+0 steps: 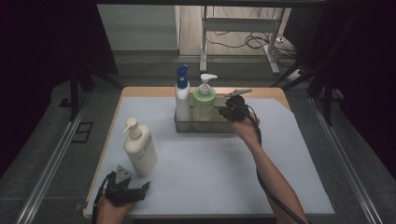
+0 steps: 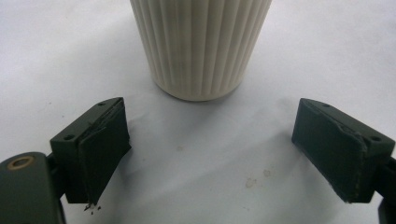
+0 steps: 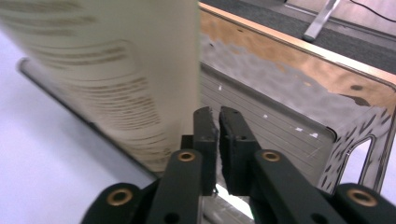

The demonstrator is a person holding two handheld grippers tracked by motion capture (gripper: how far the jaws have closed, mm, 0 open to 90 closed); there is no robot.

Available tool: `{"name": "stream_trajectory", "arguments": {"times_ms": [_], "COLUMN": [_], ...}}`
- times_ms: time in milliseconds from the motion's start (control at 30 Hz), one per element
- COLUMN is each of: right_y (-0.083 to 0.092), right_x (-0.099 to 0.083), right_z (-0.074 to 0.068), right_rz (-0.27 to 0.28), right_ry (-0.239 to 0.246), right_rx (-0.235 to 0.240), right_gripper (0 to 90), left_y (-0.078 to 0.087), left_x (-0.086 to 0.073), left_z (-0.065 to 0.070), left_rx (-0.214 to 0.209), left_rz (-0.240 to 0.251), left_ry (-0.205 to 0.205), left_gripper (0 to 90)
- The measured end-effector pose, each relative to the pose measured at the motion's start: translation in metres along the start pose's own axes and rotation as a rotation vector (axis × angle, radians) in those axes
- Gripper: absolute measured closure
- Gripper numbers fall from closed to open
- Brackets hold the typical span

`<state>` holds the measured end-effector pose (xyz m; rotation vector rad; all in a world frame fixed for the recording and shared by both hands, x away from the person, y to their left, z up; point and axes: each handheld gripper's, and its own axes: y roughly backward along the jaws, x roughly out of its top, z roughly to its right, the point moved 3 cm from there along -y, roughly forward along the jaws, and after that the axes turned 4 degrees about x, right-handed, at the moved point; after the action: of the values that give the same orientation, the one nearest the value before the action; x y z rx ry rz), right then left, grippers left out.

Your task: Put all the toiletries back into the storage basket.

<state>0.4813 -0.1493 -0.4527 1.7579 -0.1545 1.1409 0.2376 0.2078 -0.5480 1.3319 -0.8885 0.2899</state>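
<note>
1. Bottles stand on the desk (image 1: 205, 172): a cream ribbed pump bottle (image 1: 139, 147) near the front-left corner, and a blue-capped bottle (image 1: 182, 93) beside a green pump bottle (image 1: 204, 100) in a clear tray (image 1: 224, 125) toward the back edge.
2. Left gripper (image 1: 140, 190) lies at the front-left corner, its claw spread wide with nothing between the jaws, facing the base of the cream bottle just beyond.
3. Right gripper (image 1: 226, 111) reaches the tray's right part, just beside the green bottle; its claw is pressed nearly together, and I cannot tell whether it pinches the tray wall.
</note>
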Motion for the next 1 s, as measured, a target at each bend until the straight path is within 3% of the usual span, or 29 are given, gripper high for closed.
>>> {"name": "stream_trajectory", "arguments": {"times_ms": [333,733,900,1000], "right_y": [-0.024,-0.039,-0.041,-0.043], "right_x": [0.005,0.005,0.005,0.006], "right_z": [0.003,0.004,-0.002,-0.006], "right_rz": [-0.008,-0.027,-0.033,-0.033], "right_ry": [-0.038,-0.071,-0.053,-0.040], "right_rx": [-0.015,0.037,0.052,0.032], "right_gripper": [89.3,89.3,89.3,89.5], "left_y": [0.000,0.000,0.000,0.000], "left_x": [0.000,0.000,0.000,0.000], "left_z": [0.000,0.000,0.000,0.000], "left_rx": [0.000,-0.001,0.000,0.000], "left_rz": [-0.001,-0.001,-0.001,-0.002], "left_ry": [0.000,0.000,0.000,0.000], "left_gripper": [10.7,10.7,10.7,10.7]}}
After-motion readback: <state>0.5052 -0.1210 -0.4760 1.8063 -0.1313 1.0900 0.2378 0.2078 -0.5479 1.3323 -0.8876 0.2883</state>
